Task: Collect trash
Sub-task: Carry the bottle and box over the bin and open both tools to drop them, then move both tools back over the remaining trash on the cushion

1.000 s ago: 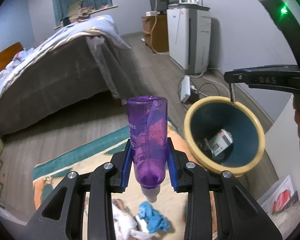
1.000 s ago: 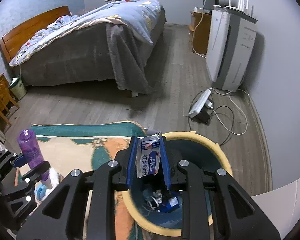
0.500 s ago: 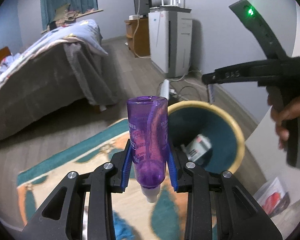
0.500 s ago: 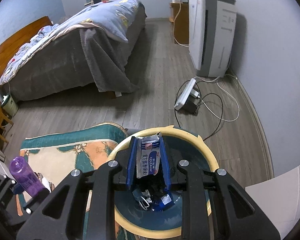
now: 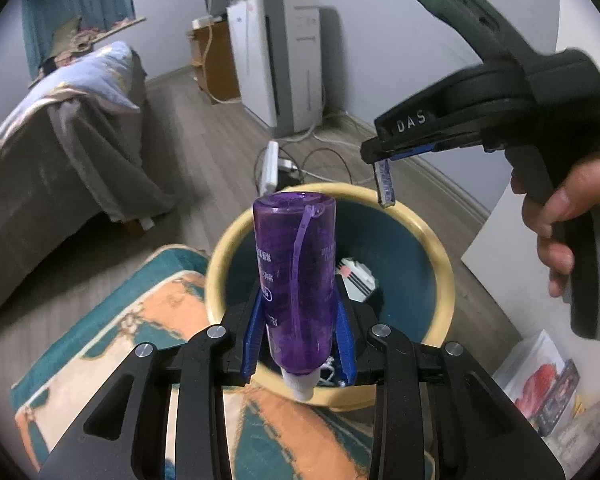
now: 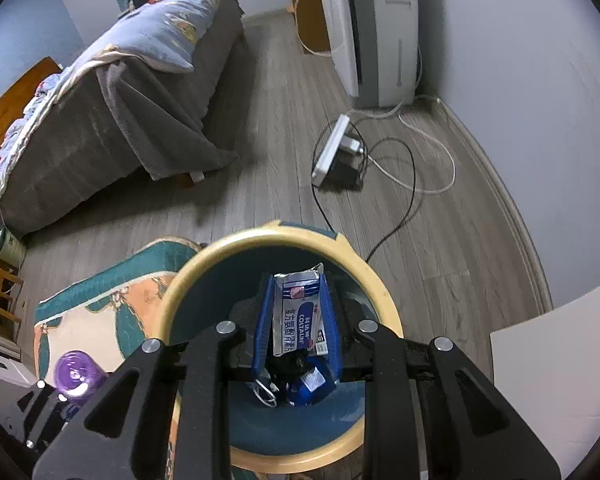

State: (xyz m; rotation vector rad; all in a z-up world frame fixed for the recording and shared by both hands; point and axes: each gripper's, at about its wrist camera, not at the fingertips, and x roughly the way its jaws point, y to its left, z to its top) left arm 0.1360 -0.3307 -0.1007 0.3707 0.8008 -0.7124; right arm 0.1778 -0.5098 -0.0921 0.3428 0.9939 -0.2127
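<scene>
Jaws, left: the left gripper (image 5: pixel 299 344) is clamped on a purple bottle (image 5: pixel 296 280), blue pads pressed to its sides, white cap end pointing down toward the camera.
Jaws, right: the right gripper (image 6: pixel 298 328) is clamped on a white and blue sachet (image 6: pixel 299 314), which hangs between the blue pads.
Bottle position: held over the near rim of the bin (image 5: pixel 228 256), partly above its opening.
Sachet position: directly above the bin's opening (image 6: pixel 172 300); seen from the left wrist it dangles over the far rim (image 5: pixel 385 182).
Bin: round, cream-yellow rim, dark teal inside, standing on the floor at the rug's edge.
Bin contents: a white carton (image 5: pixel 358 278), a blue wrapper (image 6: pixel 310 386) and a thin white cord (image 6: pixel 265 394) lie at the bottom.
Right hand: a hand (image 5: pixel 568 216) grips the black handle of the right tool.
Surface: grey wood-plank floor (image 6: pixel 276 160), with a teal and orange patterned rug (image 5: pixel 140 320) just beside the bin.
Room: a bed (image 6: pixel 112 104) with grey cover and blue quilt stands left; a white appliance (image 6: pixel 376 28) stands against the pale wall; a power strip (image 6: pixel 332 152) with looping cables lies on the floor near it.
</scene>
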